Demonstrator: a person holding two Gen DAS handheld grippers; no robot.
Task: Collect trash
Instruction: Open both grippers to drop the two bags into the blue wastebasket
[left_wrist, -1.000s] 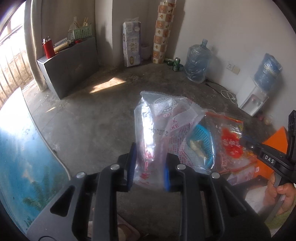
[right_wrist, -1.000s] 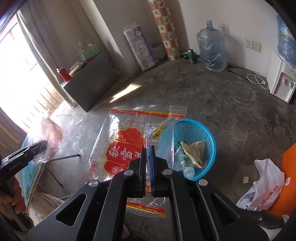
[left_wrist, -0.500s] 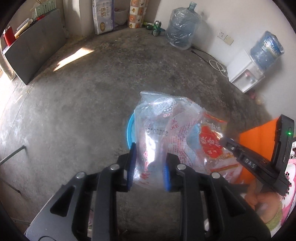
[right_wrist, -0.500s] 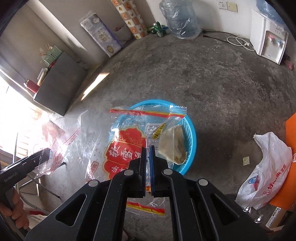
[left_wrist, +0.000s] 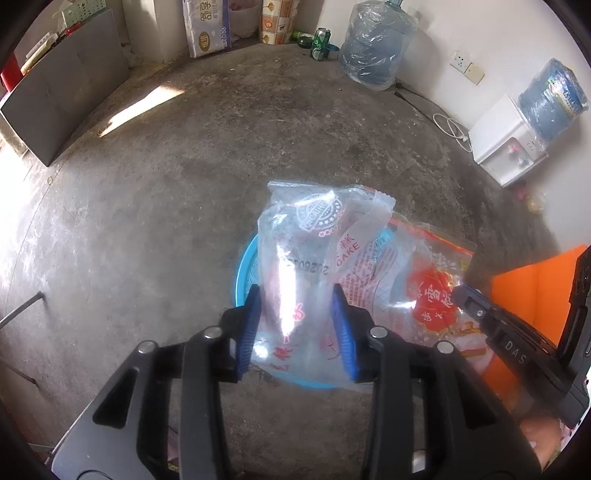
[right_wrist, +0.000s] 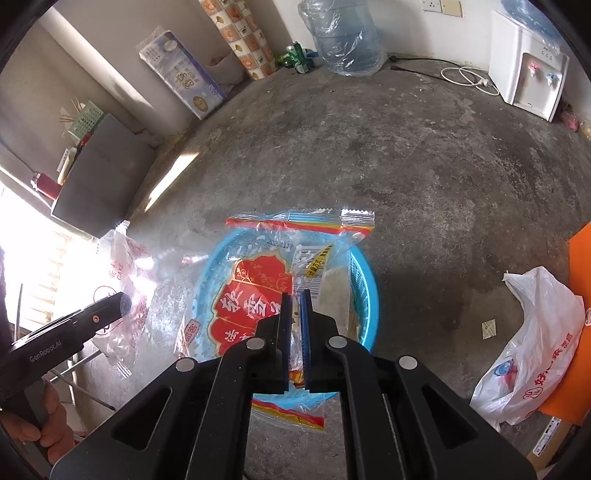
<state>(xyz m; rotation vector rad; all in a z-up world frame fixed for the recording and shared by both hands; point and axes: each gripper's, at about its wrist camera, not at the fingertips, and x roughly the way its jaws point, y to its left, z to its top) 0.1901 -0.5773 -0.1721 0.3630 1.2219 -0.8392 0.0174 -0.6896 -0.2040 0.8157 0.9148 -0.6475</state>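
A clear cake wrapper (left_wrist: 306, 258) is hung directly over the blue basket (left_wrist: 245, 273), between the blue pads of the left gripper (left_wrist: 297, 325). Its fingers have just been opening and are seen apart, the film lying loose between them, with no firm press visible. The left gripper is pointed steeply down at the concrete floor (left_wrist: 166, 192). Over the same basket (right_wrist: 364, 291) a red-printed wrapper (right_wrist: 255, 299) is held by the right gripper (right_wrist: 294, 325), whose fingers are nearly together and clamped on the film's lower middle. This gripper is likewise tilted steeply down. A crumpled paper (right_wrist: 334, 291) is seen inside the basket. To the basket's right, a white plastic bag (right_wrist: 535, 350) lies on the floor.
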